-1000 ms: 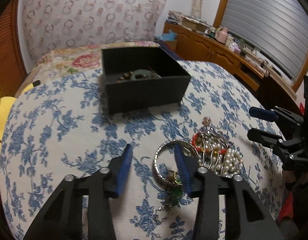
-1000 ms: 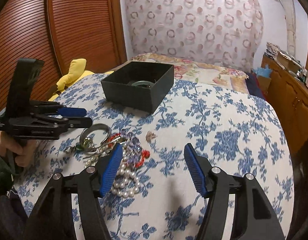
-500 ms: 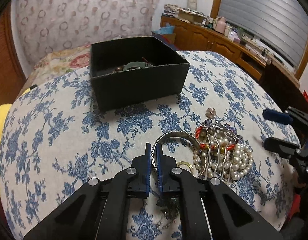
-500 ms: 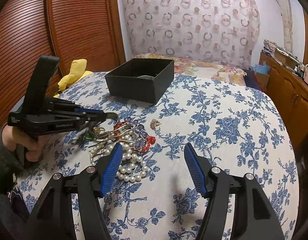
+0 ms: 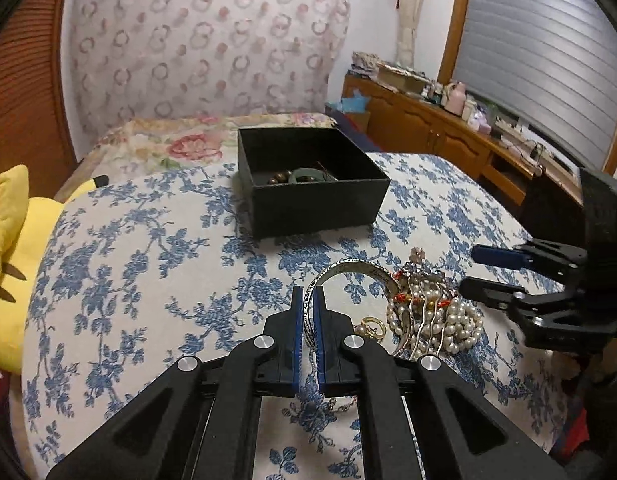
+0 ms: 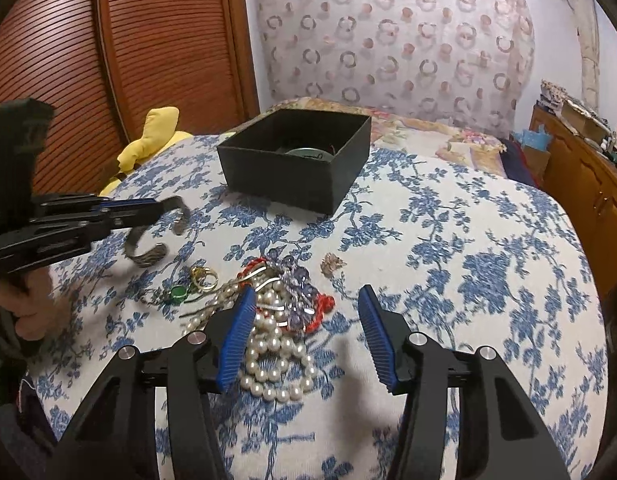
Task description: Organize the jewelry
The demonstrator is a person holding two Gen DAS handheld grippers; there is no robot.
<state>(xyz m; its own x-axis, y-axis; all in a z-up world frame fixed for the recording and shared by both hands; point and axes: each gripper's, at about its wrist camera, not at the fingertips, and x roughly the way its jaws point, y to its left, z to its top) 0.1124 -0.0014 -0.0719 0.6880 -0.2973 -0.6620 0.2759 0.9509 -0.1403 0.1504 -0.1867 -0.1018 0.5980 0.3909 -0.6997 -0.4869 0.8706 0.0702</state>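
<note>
- The left gripper (image 5: pixel 307 312) was clamped on the silver cuff bangle (image 5: pixel 350 276), its 2 blue pads pinching the band's thin edge. This was probably because a rigid open hoop gives no other flat face to hold.
- In the right wrist view the bangle (image 6: pixel 154 232) hung clear of the cloth, on the left gripper's side of the black box (image 6: pixel 296 160) and nearer the camera than it. That suggested a carry toward the box.
- The box was square, matte and stiff-walled, with its top open so pieces could be dropped in from above. A green jade-like ring (image 5: pixel 304 176) and dark beads (image 5: pixel 278 178) already lay inside.
- The right gripper (image 6: pixel 306 336) hovered with its jaws spread wide and nothing between them, over the jewelry heap (image 6: pixel 276 312) that lay in front of the box, likely lined up for the next pick.
- The heap mixed glossy round pearl strands (image 6: pixel 276 364), a red beaded cord (image 6: pixel 326 304), faceted purple stones, a gold ring (image 6: pixel 204 278) and a green gem (image 6: pixel 179 293). They were tangled together, so lifting 1 piece might drag others.
- A small brownish trinket (image 6: pixel 333 263) sat apart, between the heap and the box.
- The blue-flowered bedspread (image 6: pixel 468 260) was soft woven cloth (it sagged slightly under the box), which kept loose beads from rolling.
- The bangle's band looked engraved and hard, curved into a C with a gap, so it could pivot in the pinch if swung fast.
</note>
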